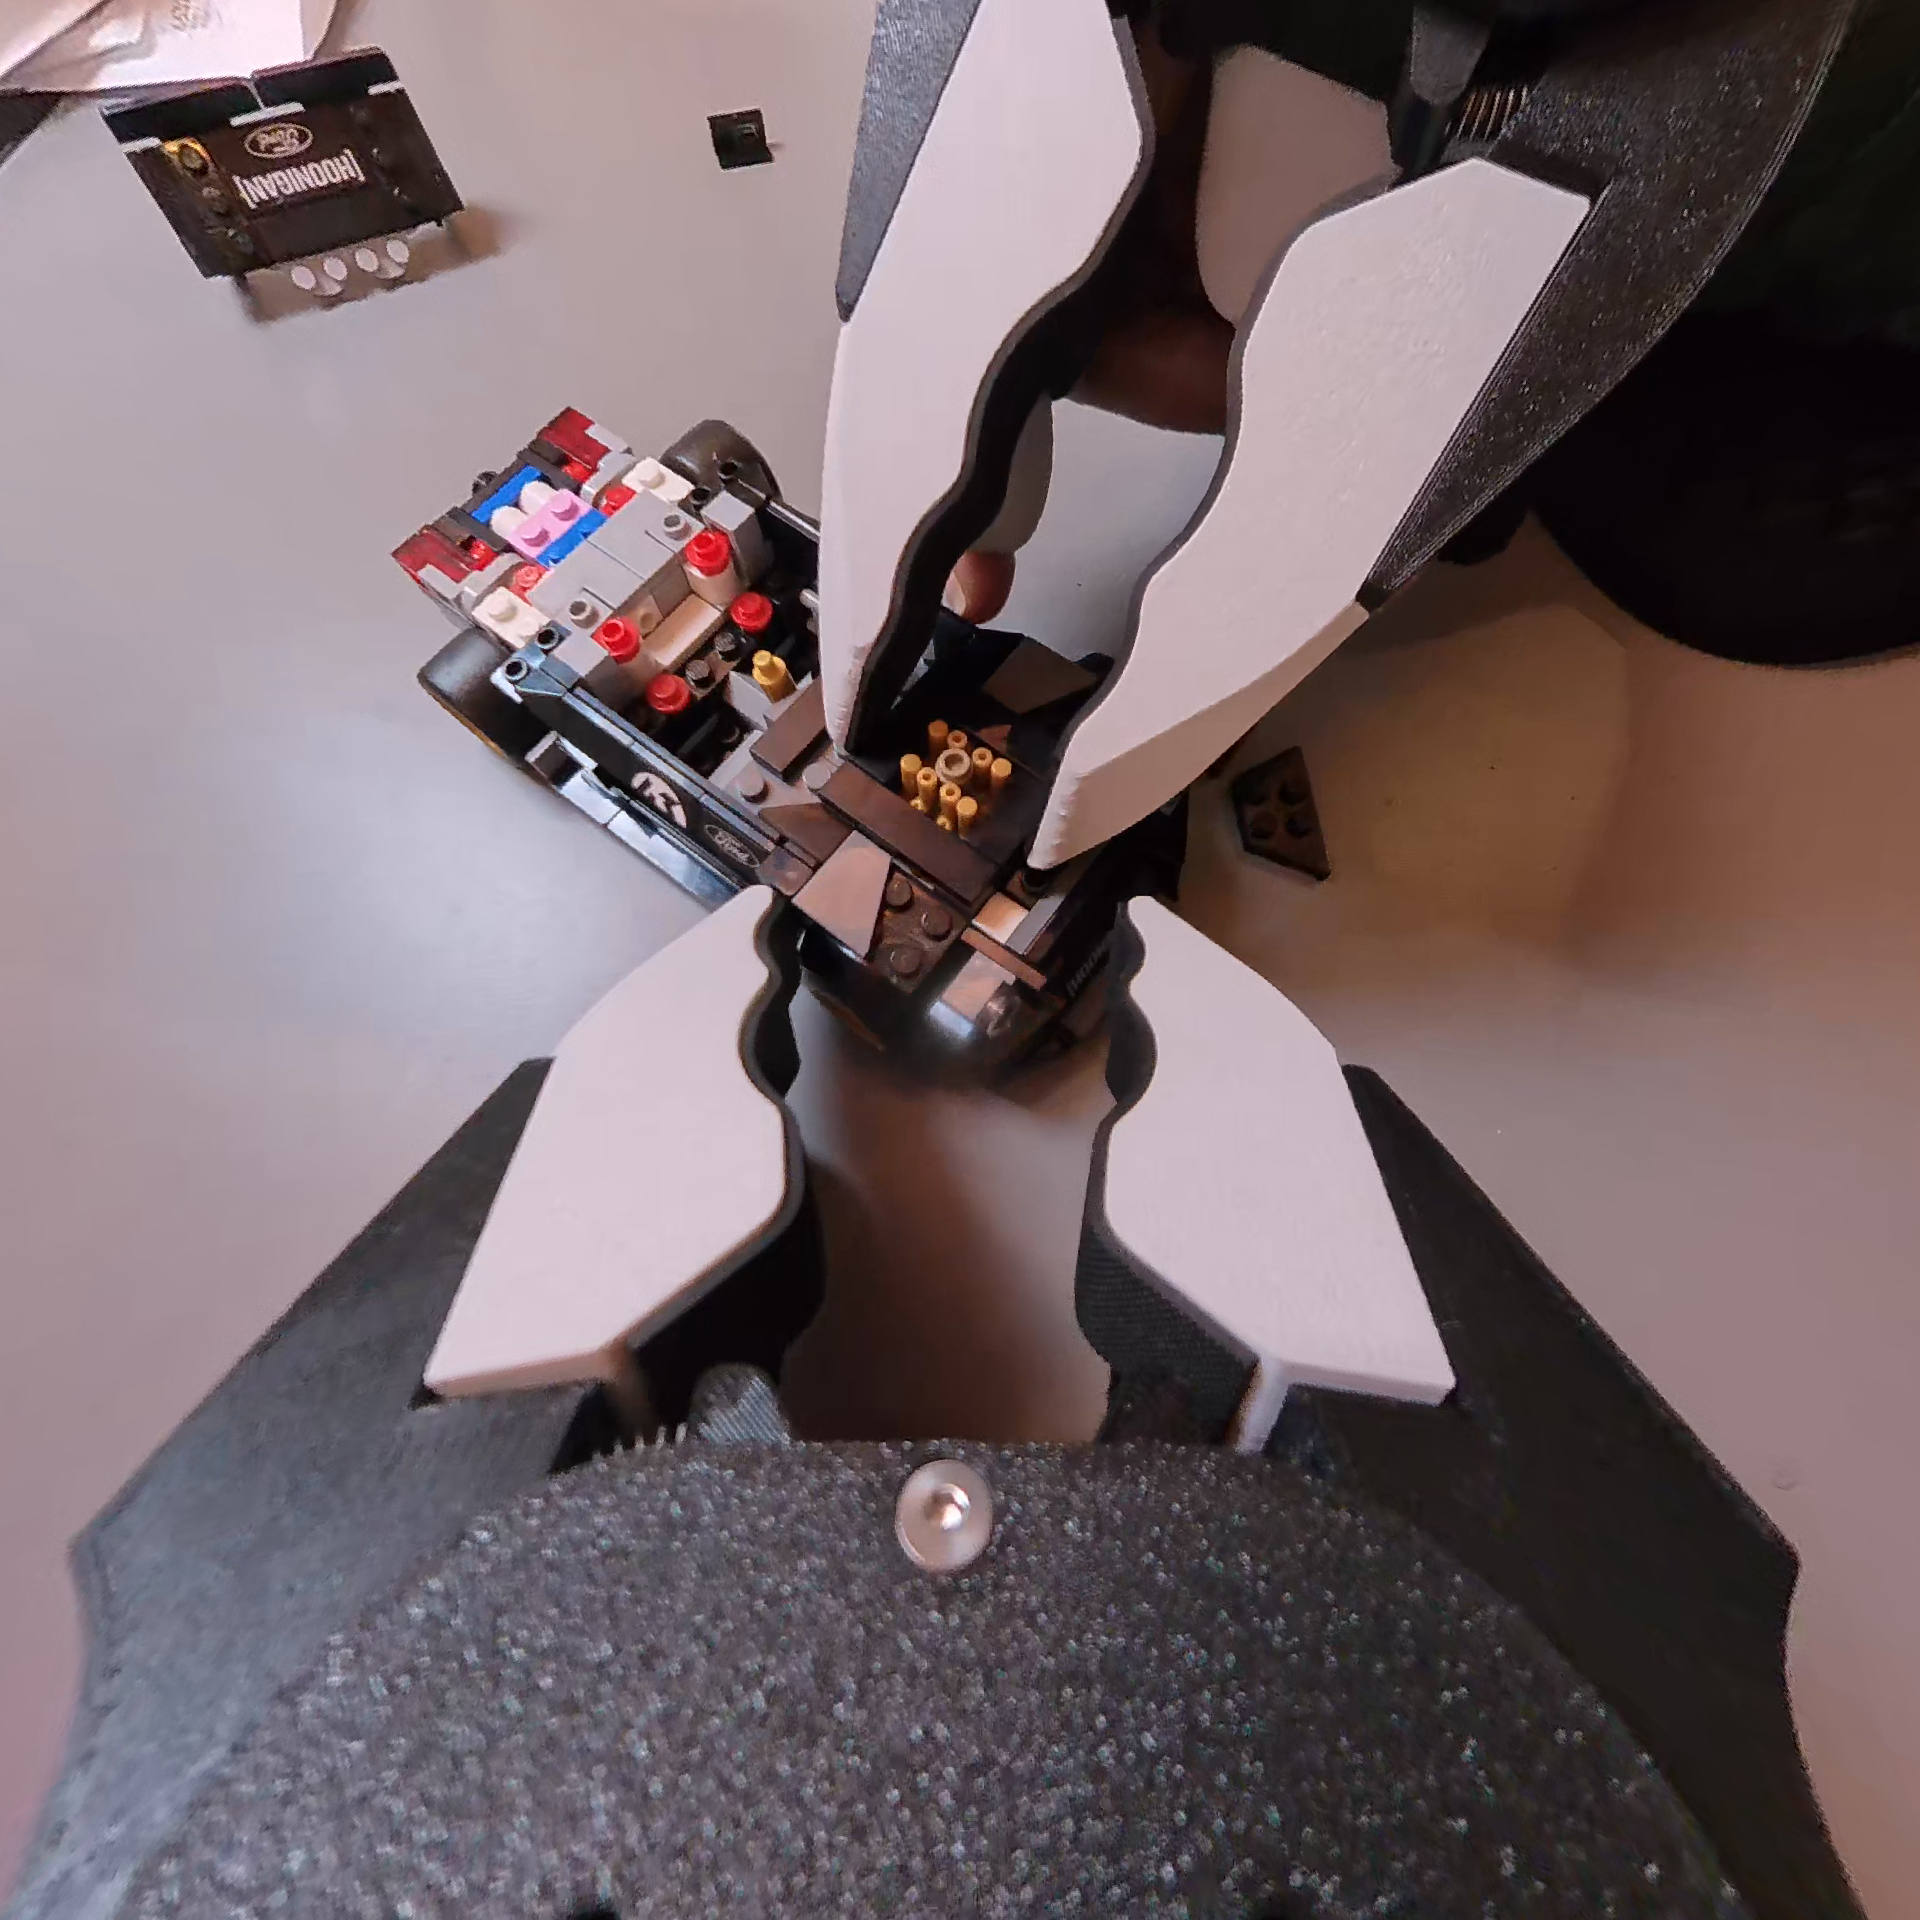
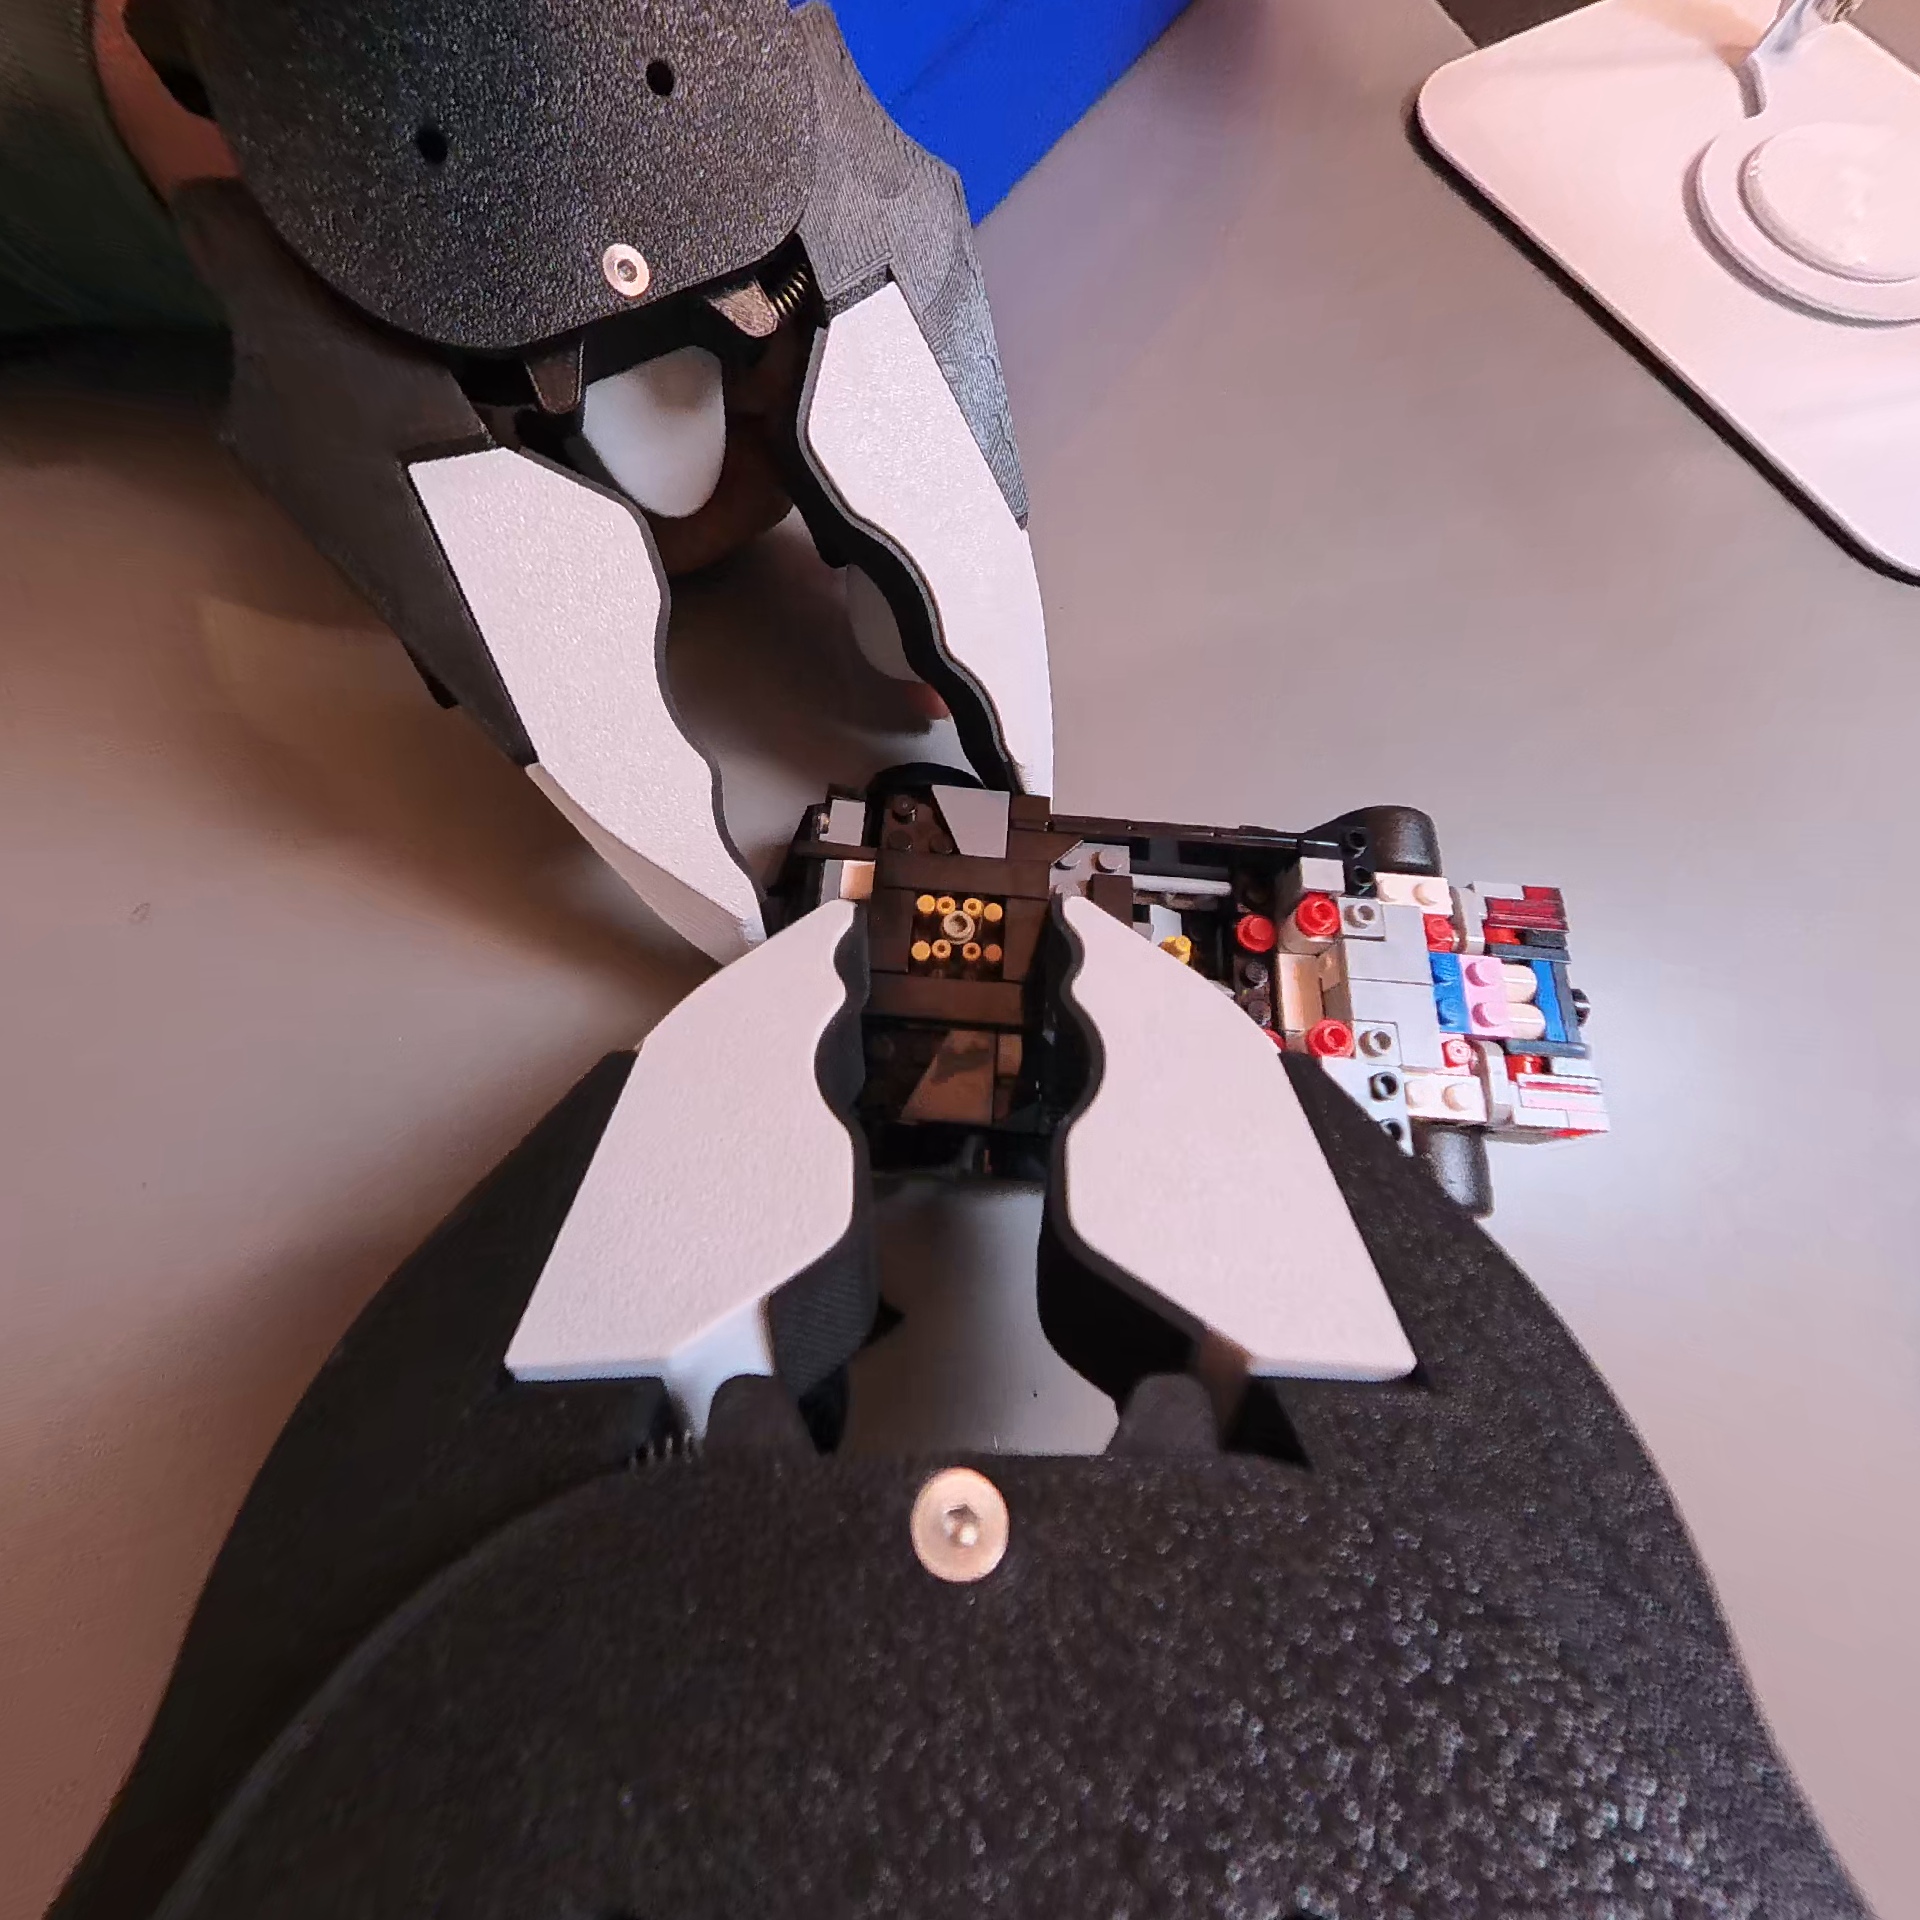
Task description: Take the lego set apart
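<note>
The lego car is laid lengthwise left to right on the bench, its left end straddled by the right tongs and pinched by the left tongs, both narrowed on it.

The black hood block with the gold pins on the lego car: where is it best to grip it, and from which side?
Grip the black hood block by its two flat outer side walls, coming from above across the lego car. The gold pins sit in a recess and are too small to pinch. The right gripper already straddles it this way; the left gripper braces the nose.
</note>
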`<action>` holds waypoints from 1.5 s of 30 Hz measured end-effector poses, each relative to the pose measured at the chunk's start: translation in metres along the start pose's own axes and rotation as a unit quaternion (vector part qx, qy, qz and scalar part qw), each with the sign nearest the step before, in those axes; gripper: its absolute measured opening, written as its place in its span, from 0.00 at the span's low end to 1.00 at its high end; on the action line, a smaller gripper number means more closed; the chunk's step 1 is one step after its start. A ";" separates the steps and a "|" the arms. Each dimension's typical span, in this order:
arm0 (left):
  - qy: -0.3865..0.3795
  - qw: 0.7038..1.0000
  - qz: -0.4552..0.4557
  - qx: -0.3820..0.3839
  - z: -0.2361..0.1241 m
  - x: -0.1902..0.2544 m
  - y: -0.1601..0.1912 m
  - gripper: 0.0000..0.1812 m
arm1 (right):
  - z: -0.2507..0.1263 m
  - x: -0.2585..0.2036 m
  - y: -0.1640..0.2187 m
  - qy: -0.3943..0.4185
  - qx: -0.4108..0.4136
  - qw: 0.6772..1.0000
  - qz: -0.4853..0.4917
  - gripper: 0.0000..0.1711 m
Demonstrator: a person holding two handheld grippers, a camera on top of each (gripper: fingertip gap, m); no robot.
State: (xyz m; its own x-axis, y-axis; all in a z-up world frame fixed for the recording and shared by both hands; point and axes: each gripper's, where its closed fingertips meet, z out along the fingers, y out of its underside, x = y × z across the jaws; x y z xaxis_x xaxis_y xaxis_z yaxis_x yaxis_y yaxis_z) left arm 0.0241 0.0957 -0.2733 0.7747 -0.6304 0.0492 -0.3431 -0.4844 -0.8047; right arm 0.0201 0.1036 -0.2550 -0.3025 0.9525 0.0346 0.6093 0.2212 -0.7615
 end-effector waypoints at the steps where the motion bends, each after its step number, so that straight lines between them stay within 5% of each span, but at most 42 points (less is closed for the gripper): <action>1: 0.001 1.000 -0.003 0.002 -0.001 0.000 0.000 0.32 | 0.000 0.000 -0.001 0.000 0.002 1.000 0.003 0.19; 29: -0.006 0.999 -0.044 0.010 -0.003 -0.007 -0.001 0.35 | 0.005 -0.003 -0.009 0.007 0.072 0.997 -0.031 0.18; 45: -0.006 0.998 -0.056 0.019 -0.008 -0.008 -0.004 0.35 | 0.004 0.000 -0.017 -0.029 0.127 0.990 0.056 0.18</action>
State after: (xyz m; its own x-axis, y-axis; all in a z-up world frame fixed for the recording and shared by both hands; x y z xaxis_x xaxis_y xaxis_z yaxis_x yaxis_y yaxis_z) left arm 0.0150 0.0984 -0.2656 0.8130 -0.5667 0.1337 -0.2334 -0.5275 -0.8169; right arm 0.0066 0.0990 -0.2450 -0.2888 0.9531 -0.0905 0.4401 0.0483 -0.8966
